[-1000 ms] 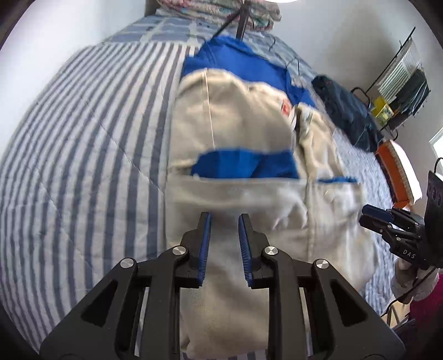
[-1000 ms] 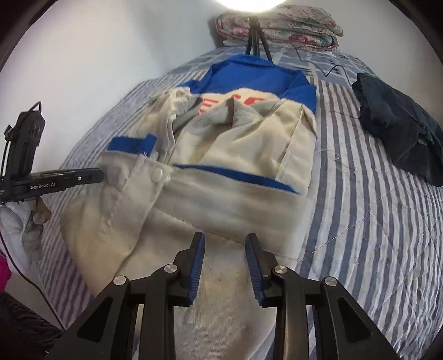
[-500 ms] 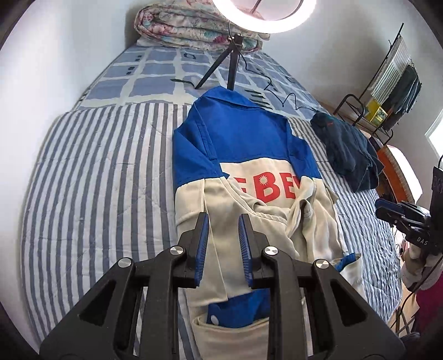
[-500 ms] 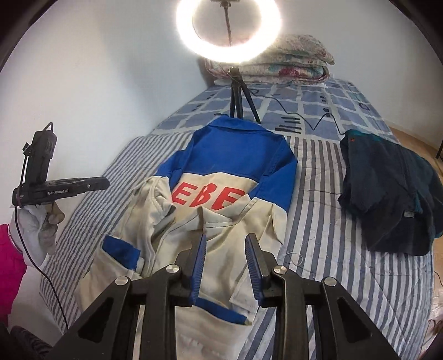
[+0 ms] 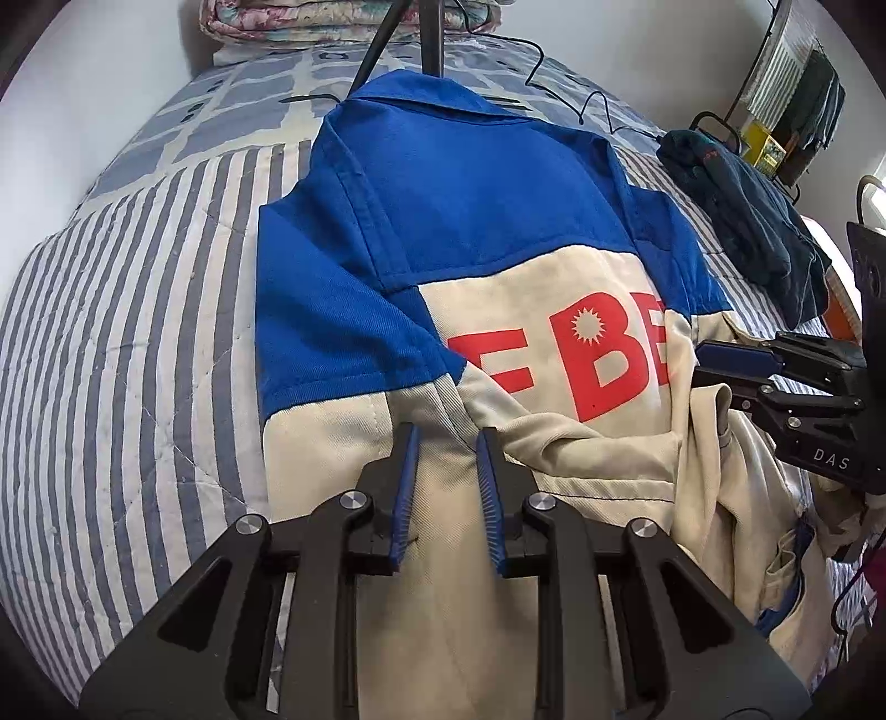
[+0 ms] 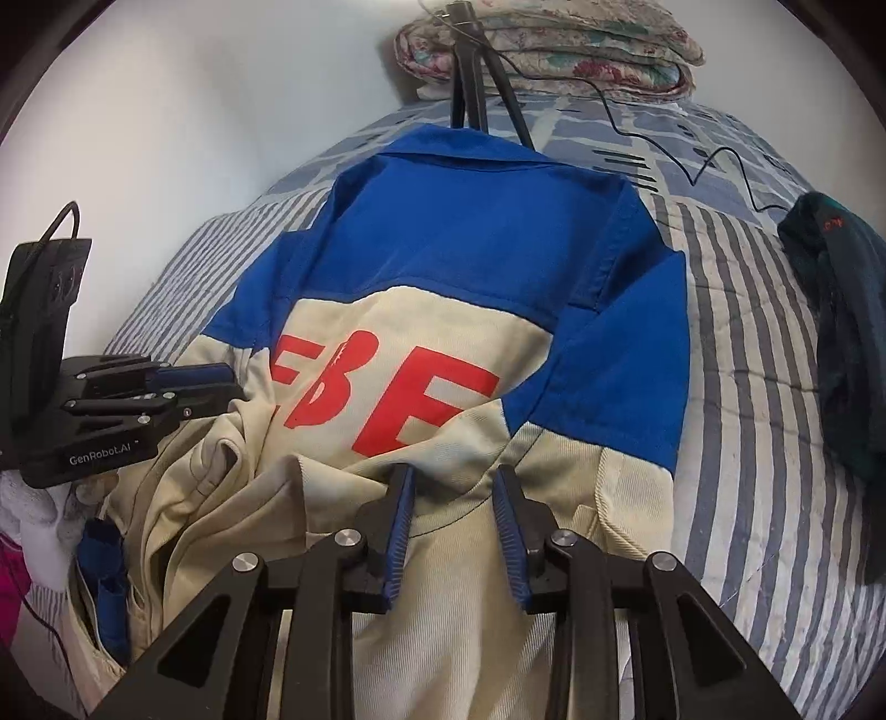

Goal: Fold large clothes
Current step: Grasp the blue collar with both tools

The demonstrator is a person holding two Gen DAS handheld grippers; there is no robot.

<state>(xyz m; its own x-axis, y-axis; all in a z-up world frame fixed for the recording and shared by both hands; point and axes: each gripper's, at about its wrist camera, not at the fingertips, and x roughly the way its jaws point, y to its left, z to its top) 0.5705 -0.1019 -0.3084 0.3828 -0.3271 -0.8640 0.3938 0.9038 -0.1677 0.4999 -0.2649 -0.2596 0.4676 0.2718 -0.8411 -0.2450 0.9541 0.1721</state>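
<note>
A large blue and cream jacket (image 5: 470, 221) with red letters lies back-up on the striped bed; it also shows in the right wrist view (image 6: 470, 249). Its cream lower part is bunched and folded up toward me. My left gripper (image 5: 446, 437) is open, low over the cream cloth by the jacket's left side. My right gripper (image 6: 451, 476) is open, low over the cream cloth below the letters. Each gripper shows in the other's view: the right one (image 5: 720, 360) and the left one (image 6: 216, 382). Neither holds cloth.
The striped bedspread (image 5: 138, 332) surrounds the jacket. A dark navy garment (image 6: 841, 332) lies on the bed's right side. A tripod (image 6: 470, 66) and cable stand near the collar, with folded quilts (image 6: 554, 50) behind. A rack (image 5: 792, 111) stands right of the bed.
Both grippers rose and drew back, then swung forward and down close over the jacket's middle. The cream lower part now lies bunched under the grippers, and the lettering shows.
</note>
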